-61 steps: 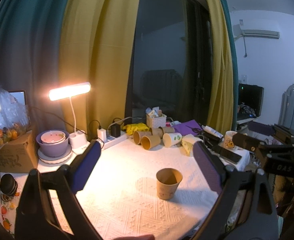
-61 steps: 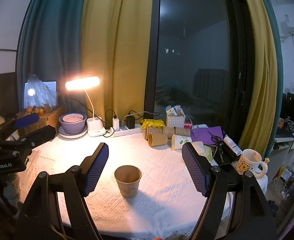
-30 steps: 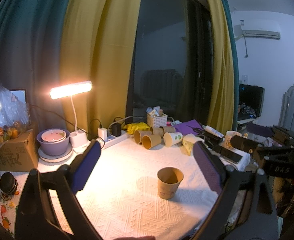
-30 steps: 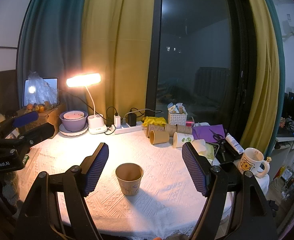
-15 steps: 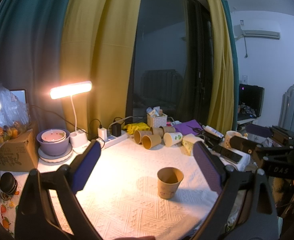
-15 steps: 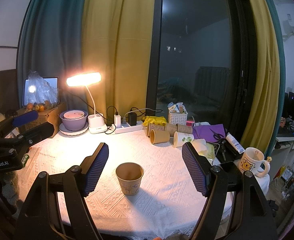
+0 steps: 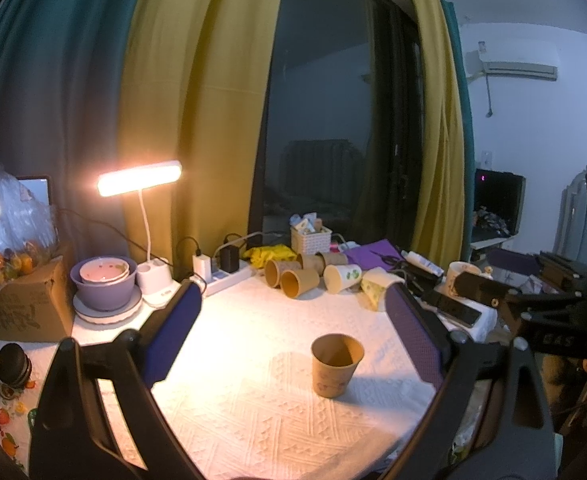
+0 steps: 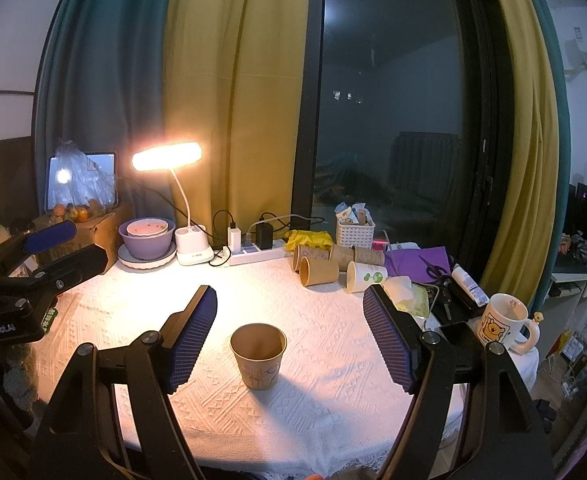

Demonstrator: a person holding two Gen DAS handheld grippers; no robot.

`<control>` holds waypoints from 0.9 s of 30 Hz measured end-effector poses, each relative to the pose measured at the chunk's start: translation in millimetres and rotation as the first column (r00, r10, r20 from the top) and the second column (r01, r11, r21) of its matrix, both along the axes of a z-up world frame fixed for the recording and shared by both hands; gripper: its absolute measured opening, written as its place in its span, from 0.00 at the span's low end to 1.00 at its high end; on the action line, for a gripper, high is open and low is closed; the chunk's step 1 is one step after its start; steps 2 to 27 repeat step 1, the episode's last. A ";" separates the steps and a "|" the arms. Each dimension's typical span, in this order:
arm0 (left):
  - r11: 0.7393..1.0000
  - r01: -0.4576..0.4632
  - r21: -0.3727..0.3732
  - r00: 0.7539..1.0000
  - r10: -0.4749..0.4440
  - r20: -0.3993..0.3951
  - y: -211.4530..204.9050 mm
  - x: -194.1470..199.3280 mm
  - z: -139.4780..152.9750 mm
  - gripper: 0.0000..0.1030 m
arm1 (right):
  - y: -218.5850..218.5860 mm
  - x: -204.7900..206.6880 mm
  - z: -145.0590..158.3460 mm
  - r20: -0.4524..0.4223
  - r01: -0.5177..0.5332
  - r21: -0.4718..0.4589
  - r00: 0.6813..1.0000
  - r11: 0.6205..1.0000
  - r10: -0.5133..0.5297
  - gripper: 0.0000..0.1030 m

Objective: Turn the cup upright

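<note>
A brown paper cup stands upright, mouth up, on the white tablecloth; it also shows in the right wrist view. My left gripper is open and empty, held back from the cup, which sits between its blue pads nearer the right one. My right gripper is open and empty, with the cup centred between its fingers, apart from both. The left gripper also shows at the left edge of the right wrist view.
Several paper cups lie on their sides at the back. A lit desk lamp, a purple bowl, a power strip, a white basket and a cartoon mug stand around the table's edges.
Almost nothing has changed. The cup stays upright in the same spot and both grippers stay open, with only a slight drift of the views.
</note>
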State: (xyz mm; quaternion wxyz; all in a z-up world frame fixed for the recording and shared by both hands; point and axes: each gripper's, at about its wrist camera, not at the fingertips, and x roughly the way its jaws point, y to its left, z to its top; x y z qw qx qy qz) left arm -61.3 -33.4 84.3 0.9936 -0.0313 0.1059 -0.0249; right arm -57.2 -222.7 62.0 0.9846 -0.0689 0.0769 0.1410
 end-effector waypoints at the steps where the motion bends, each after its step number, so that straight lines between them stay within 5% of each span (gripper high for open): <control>1: 1.000 0.002 -0.002 1.000 -0.002 0.001 -0.1 -0.1 -0.4 0.91 | 0.0 -1.2 -0.9 0.000 0.000 0.000 1.000 1.000 0.000 0.76; 27: 1.000 0.002 -0.002 1.000 -0.002 0.001 -0.1 -0.1 -0.4 0.91 | 0.0 -1.2 -0.9 0.000 0.000 0.000 1.000 1.000 0.000 0.76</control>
